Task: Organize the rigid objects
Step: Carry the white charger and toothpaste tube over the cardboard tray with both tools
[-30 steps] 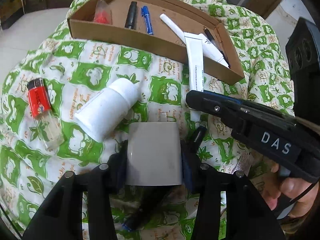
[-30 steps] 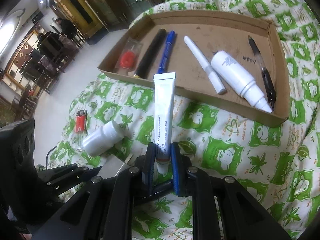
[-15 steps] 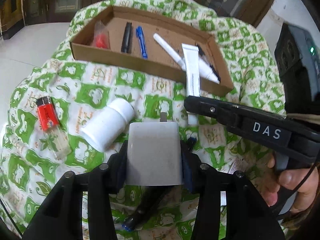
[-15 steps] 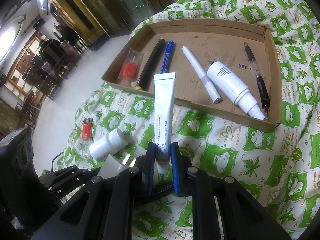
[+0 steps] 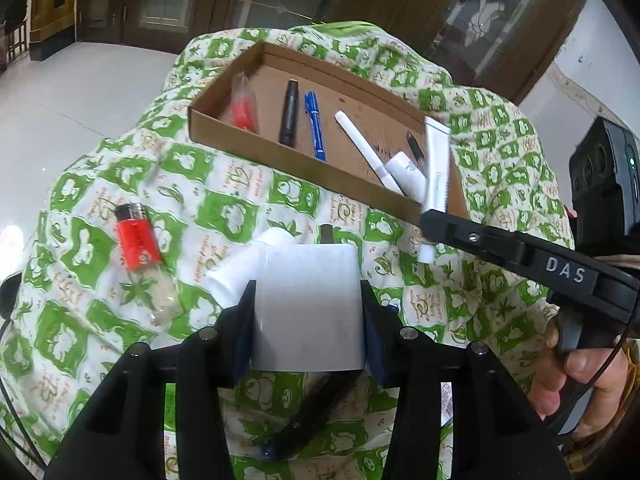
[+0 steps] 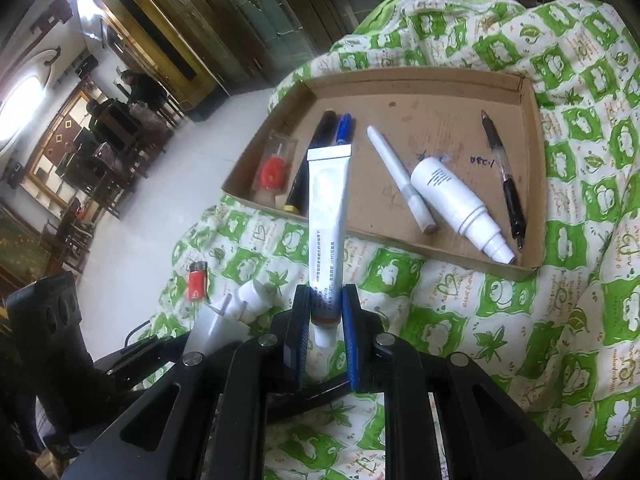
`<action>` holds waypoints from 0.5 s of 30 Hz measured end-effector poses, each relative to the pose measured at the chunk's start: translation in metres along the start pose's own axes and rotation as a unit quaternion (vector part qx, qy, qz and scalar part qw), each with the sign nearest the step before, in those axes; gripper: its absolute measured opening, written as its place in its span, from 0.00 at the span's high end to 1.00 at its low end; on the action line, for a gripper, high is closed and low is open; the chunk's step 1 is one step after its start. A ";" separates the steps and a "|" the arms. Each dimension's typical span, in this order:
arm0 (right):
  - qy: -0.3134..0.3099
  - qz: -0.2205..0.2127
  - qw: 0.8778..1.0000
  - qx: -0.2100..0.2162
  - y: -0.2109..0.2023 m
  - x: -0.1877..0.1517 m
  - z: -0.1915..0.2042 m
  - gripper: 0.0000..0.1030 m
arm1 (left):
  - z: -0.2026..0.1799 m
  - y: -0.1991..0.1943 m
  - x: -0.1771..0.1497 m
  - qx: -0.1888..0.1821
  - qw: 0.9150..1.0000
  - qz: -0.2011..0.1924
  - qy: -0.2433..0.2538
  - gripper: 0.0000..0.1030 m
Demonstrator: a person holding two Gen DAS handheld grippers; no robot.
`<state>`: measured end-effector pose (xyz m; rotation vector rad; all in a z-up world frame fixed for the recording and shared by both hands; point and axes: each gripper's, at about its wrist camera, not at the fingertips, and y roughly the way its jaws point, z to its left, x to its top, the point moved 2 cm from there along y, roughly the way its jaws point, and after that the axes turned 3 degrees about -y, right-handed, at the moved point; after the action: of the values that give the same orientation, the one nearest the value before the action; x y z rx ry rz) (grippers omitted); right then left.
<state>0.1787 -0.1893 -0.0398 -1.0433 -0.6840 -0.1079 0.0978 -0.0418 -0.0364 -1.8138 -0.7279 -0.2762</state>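
Tray [image 6: 536, 184] interior: widest bare cardboard is the far half behind the items, plus a strip between white marker [image 6: 400, 180] and blue pen [image 6: 343, 128]. Right end crowded: white bottle [image 6: 460, 208] touching the marker, black pen [image 6: 504, 184] just beside it along the wall. Left end holds red packet [image 6: 274, 170] and black marker [image 6: 316, 136]. Near wall of the tray blocks a low approach. On the cloth [image 5: 240, 208] in front: lighter [image 5: 138, 244] and white jar [image 5: 244, 268], open patch between them.

Your green-patterned cloth [image 5: 248, 208] (rumpled), carrying cardboard tray [image 5: 280, 152], red lighter [image 5: 138, 244], white bottle [image 5: 236, 272], a dark pen [image 5: 316, 412] near you.
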 end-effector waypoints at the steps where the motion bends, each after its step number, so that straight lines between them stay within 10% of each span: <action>1: 0.002 -0.003 1.000 0.001 -0.003 0.001 -0.001 0.86 | 0.002 -0.002 0.001 0.000 1.000 -0.001 -0.003 0.57; 15: 0.030 -0.054 0.998 0.002 -0.046 0.024 -0.026 0.86 | -0.013 -0.025 0.034 -0.004 1.000 -0.027 0.006 0.57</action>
<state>0.1913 -0.2286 0.0002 -0.9954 -0.6865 -0.2299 0.1115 -0.0364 0.0055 -1.8011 -0.7693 -0.3253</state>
